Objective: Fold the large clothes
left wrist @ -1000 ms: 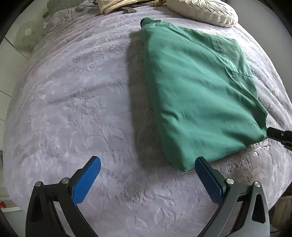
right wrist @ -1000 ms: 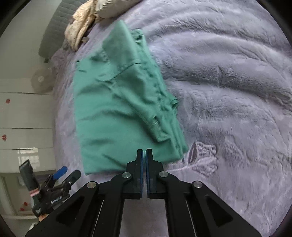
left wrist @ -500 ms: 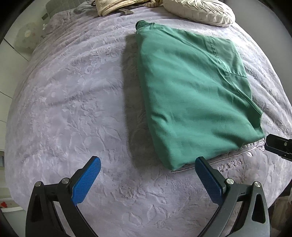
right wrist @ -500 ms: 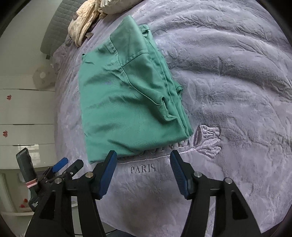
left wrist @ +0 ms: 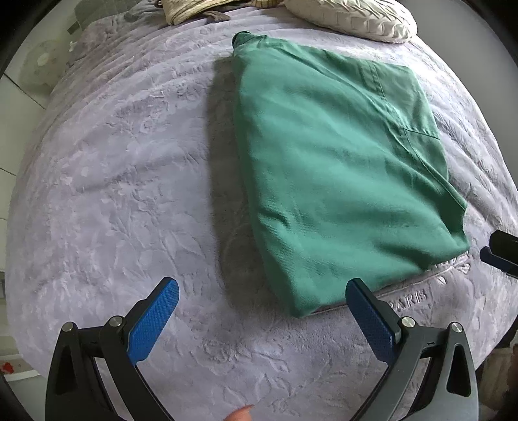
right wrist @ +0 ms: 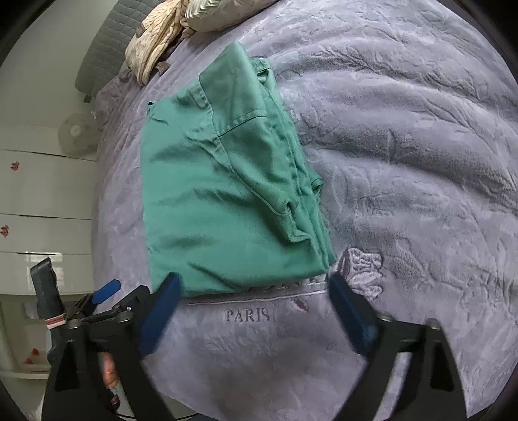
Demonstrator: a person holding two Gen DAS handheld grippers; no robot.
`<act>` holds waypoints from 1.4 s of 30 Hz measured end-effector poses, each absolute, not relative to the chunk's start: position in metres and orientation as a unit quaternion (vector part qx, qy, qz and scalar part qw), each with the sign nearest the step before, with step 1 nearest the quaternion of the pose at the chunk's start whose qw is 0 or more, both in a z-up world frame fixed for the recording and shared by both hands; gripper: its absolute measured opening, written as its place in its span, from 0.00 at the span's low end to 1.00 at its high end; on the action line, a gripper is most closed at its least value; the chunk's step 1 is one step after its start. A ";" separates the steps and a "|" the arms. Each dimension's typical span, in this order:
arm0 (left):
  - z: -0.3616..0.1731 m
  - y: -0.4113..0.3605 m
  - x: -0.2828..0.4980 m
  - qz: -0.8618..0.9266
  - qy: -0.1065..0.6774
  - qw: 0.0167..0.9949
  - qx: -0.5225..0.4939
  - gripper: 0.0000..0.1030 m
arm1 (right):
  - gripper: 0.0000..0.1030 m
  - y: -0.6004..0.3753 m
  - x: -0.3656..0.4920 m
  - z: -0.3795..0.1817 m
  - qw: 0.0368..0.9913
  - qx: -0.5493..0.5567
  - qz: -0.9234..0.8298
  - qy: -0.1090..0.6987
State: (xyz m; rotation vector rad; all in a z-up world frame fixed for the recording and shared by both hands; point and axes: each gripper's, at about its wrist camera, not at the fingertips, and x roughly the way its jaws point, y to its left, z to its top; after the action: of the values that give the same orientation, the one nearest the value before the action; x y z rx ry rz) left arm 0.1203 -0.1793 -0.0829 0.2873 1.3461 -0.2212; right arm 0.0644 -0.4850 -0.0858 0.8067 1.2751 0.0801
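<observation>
The green garment (left wrist: 340, 181) lay on the lilac bedspread (left wrist: 129, 162) as a folded packet of several layers, its near edge just beyond the stitched word PARIS (right wrist: 247, 314). I used that word as my landmark. My left gripper (left wrist: 262, 311) hung over the bedspread to the left of PARIS, with its jaws wide apart and nothing between them. My right gripper (right wrist: 252, 311) hung almost directly above PARIS, its jaws also wide apart and empty, and its blue pads looked blurred in the right wrist view.

I judged that the folding was nearly finished, and that what remained was either one more fold or only to smooth the packet. For a good fold I would take the two near corners beside PARIS at the same time, pinch all layers together, and carry them evenly to the far edge. The right side of the packet showed loose stacked edges and a small curled flap, which could slip out if I caught only the top layer.

Beyond the garment, far from PARIS, lay a cream pillow (left wrist: 353, 16) and a beige crumpled cloth (right wrist: 155, 39). They were apart from the garment, but a long fold could reach them. The plush bedspread could also drag the cloth.
</observation>
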 end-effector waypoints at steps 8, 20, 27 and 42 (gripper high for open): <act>-0.093 -0.180 0.129 -0.111 0.631 0.756 0.133 1.00 | 1.00 -0.490 0.073 -0.093 0.723 0.364 0.039 0.586; -0.093 -0.177 0.149 -0.121 0.629 0.760 0.108 1.00 | 1.00 -0.505 0.089 -0.104 0.709 0.374 0.036 0.597; -0.093 -0.163 0.181 -0.151 0.623 0.765 0.061 1.00 | 1.00 -0.522 0.110 -0.100 0.719 0.361 0.037 0.593; -0.157 -0.162 0.237 -0.243 0.663 0.704 -0.075 1.00 | 1.00 -0.535 0.200 -0.146 0.696 0.405 0.153 0.573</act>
State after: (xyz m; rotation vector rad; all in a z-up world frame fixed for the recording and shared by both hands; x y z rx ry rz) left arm 0.2370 -0.1621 -0.1569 -0.1673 1.4747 -0.5414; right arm 0.2000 -0.5348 -0.1457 0.9041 1.2778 0.3412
